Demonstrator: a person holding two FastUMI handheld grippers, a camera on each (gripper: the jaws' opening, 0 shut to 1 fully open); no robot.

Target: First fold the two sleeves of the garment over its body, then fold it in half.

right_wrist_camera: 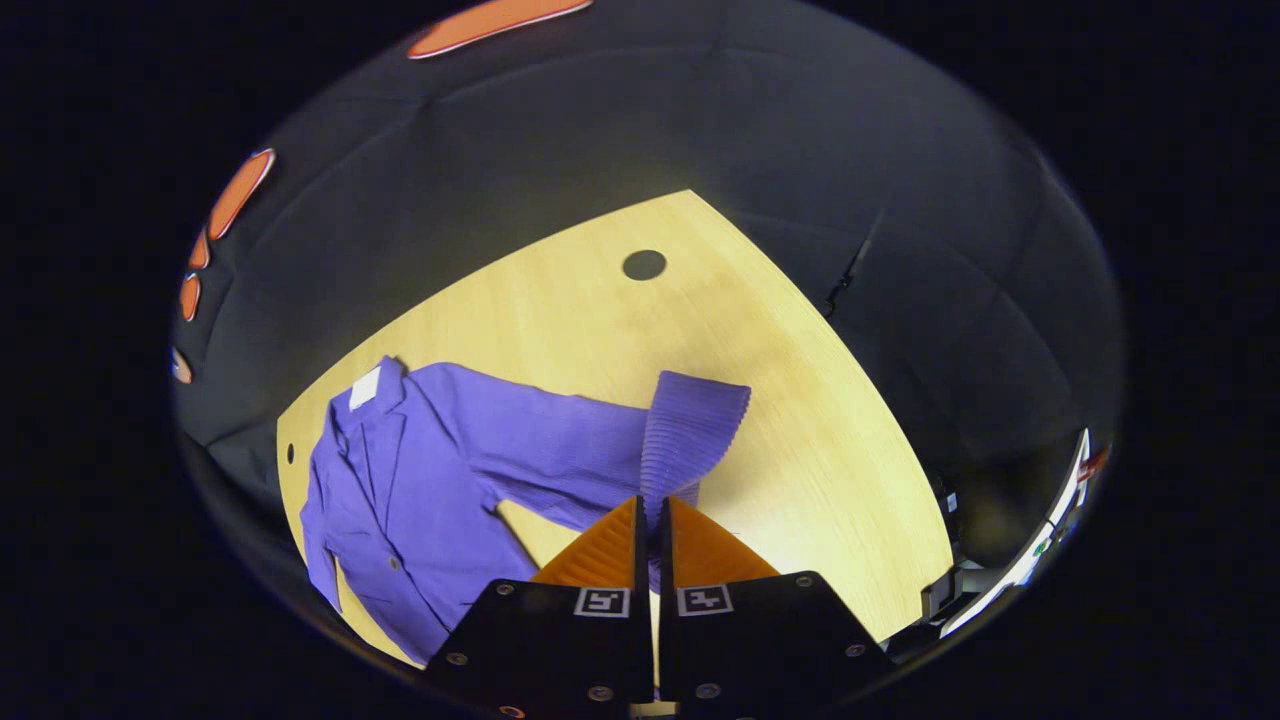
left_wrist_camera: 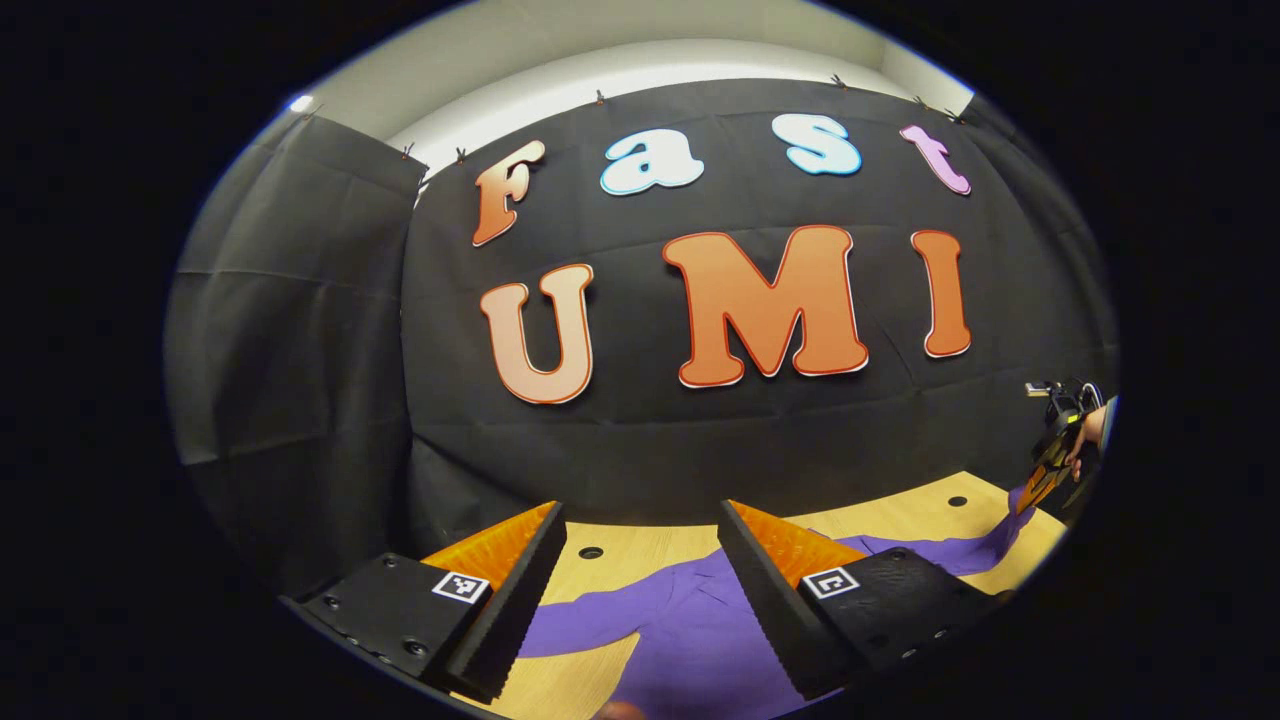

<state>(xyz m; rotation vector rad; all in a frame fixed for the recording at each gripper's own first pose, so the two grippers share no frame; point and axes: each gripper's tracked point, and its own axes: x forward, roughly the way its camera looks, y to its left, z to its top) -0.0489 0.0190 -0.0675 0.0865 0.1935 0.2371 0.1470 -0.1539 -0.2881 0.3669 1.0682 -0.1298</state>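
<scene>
The purple cardigan (right_wrist_camera: 410, 500) lies spread on the wooden table (right_wrist_camera: 800, 400), its collar with a white tag toward the table's far-left edge in the right gripper view. The right gripper (right_wrist_camera: 652, 510) has its fingers pressed together on the ribbed cuff (right_wrist_camera: 695, 420) of one sleeve (right_wrist_camera: 560, 450), which stretches from the cardigan's body to the fingers, the cuff fanning out just beyond them. In the left gripper view, the left gripper (left_wrist_camera: 640, 540) hovers above the cardigan (left_wrist_camera: 690, 630) with its fingers spread wide, holding nothing. Farther along the cardigan's sleeve, at the table's right edge, a hand (left_wrist_camera: 1090, 430) holds the other gripper.
</scene>
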